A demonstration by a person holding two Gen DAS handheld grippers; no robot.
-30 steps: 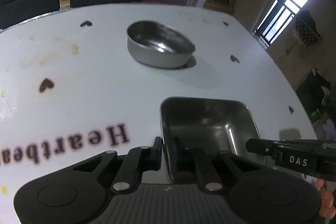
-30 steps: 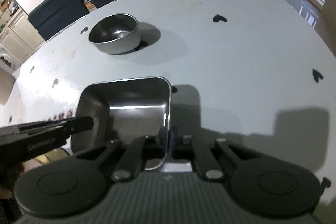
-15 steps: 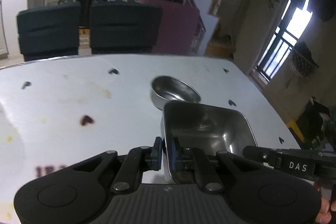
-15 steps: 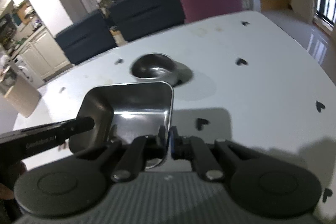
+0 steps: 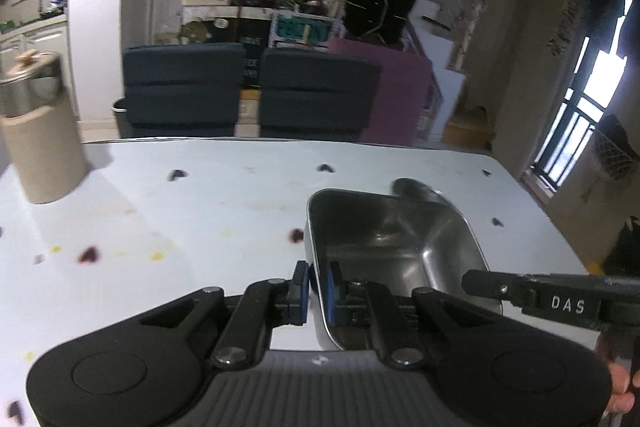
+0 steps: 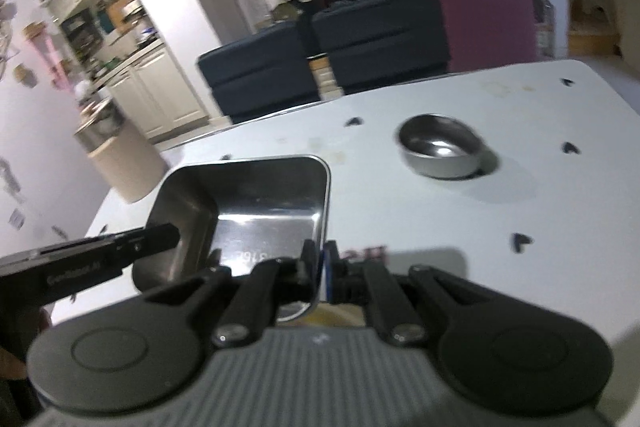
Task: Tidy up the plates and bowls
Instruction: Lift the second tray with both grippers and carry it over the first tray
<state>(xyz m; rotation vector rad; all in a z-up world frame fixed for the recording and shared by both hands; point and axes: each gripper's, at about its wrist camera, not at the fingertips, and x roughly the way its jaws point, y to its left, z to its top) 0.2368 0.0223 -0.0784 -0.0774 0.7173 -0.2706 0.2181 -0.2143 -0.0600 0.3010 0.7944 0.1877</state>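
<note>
A square steel tray is held above the white table between both grippers. My left gripper is shut on the tray's left rim. My right gripper is shut on the tray's right rim. Each gripper shows in the other's view as a dark bar reaching in at the tray's opposite side. A round steel bowl sits on the table to the far right of the tray; in the left wrist view only its rim shows behind the tray.
The white table has small heart marks and stains. A beige cylinder with a metal lid stands at the far left corner, also in the right wrist view. Dark chairs stand past the far edge.
Both grippers have lifted the square tray off the table and carried it left, away from the round bowl. The views have tilted up toward the room.
</note>
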